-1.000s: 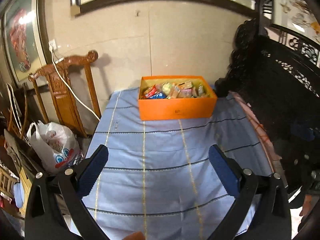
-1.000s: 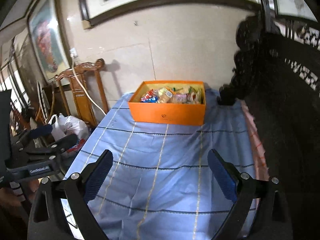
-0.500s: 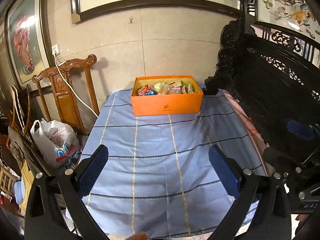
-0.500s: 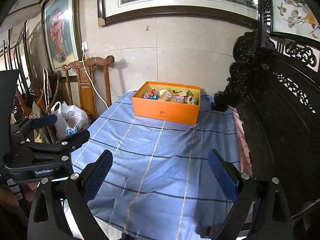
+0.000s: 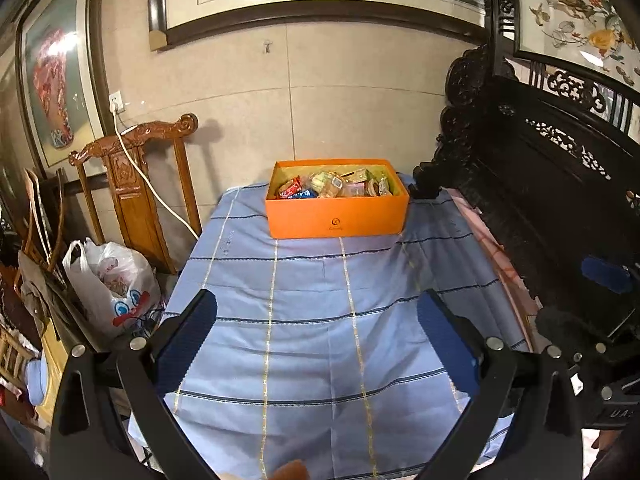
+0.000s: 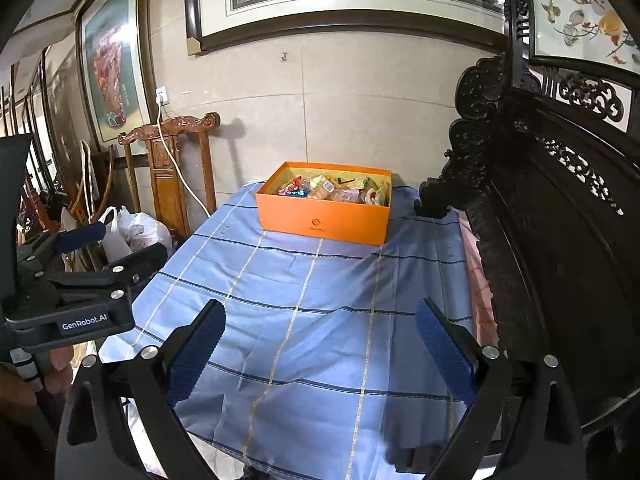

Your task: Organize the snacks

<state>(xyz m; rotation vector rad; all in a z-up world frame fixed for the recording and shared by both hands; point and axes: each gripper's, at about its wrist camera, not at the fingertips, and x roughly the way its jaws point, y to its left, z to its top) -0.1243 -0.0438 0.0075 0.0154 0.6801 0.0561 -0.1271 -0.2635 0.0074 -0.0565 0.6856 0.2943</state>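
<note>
Orange box [image 5: 338, 220] w/ snacks [image 5: 334, 186] was seen at 12 o'clock on the bench [image 5: 312, 320]. Left gripper [image 5: 316, 334] & right gripper [image 6: 318, 338]: jaws were held wide apart, nothing gripped.

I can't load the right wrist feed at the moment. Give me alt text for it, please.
An open orange box full of wrapped snacks sits at the far end of a table with a blue striped cloth, near the wall. The right gripper is open and empty over the near end, with the left gripper at the left edge.
</note>
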